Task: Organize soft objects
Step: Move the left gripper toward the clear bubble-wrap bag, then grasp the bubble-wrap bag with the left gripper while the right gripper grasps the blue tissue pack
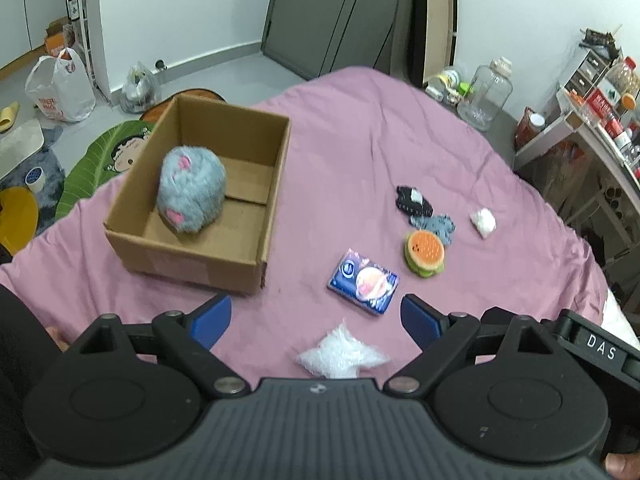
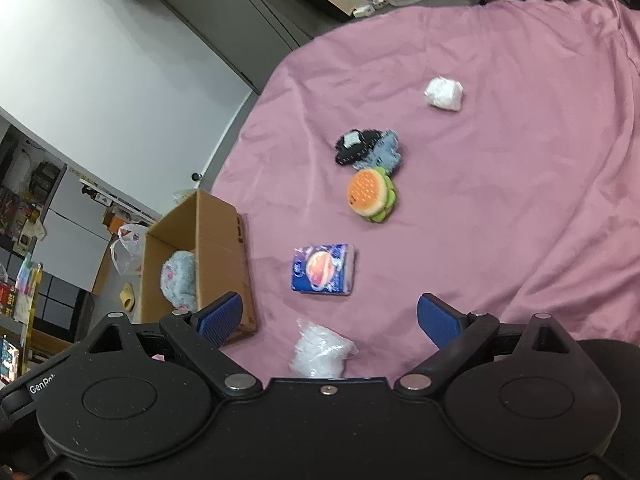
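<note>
Sitting centre-left: open cardboard box holding fuzzy grey plush – boxy tissue pack, burger plush, crinkly white bag lying right on pink sheet. Left gripper, right gripper gaping, gripping nothing.

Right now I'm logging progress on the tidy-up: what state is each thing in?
Brown cardboard box: open, upright.
Grey fluffy plush: inside box.
Blue tissue pack: on pink sheet, outside.
Burger-shaped plush: outside.
Crumpled clear plastic bag: outside.
Left gripper: open, empty.
Right gripper: open, empty.
</note>
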`<state>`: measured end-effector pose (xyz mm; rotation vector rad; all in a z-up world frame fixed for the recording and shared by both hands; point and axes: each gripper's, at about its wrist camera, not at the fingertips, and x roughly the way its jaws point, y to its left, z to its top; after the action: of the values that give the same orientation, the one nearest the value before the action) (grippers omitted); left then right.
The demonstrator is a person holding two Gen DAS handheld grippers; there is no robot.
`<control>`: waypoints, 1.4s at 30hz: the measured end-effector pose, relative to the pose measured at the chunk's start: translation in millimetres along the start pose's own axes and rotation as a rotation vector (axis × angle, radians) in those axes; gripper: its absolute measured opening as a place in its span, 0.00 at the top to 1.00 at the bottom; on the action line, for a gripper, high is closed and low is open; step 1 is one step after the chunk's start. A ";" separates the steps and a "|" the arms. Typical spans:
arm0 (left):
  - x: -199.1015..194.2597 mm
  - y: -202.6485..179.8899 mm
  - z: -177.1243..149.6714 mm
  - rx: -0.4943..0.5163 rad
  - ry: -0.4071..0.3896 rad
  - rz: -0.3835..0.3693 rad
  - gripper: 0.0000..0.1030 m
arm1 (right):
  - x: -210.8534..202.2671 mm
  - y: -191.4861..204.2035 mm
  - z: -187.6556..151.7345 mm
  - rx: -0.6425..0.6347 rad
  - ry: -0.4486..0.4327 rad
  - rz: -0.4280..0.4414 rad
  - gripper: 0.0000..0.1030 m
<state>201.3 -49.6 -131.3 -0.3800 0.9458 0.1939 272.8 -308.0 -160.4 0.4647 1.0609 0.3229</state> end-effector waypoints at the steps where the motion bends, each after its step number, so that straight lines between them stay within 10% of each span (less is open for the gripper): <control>1: 3.3 -0.9 -2.3 -0.002 0.007 0.002 0.12 | 1.6 -2.2 -1.7 -0.002 0.004 -0.001 0.08; 42: 130.2 -17.6 -23.8 -0.160 0.161 0.110 0.12 | 91.2 -37.1 19.2 0.132 0.124 0.059 0.08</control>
<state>263.9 -75.6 -246.3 -0.4963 1.1143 0.3445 332.6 -301.1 -240.6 0.6011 1.1952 0.3382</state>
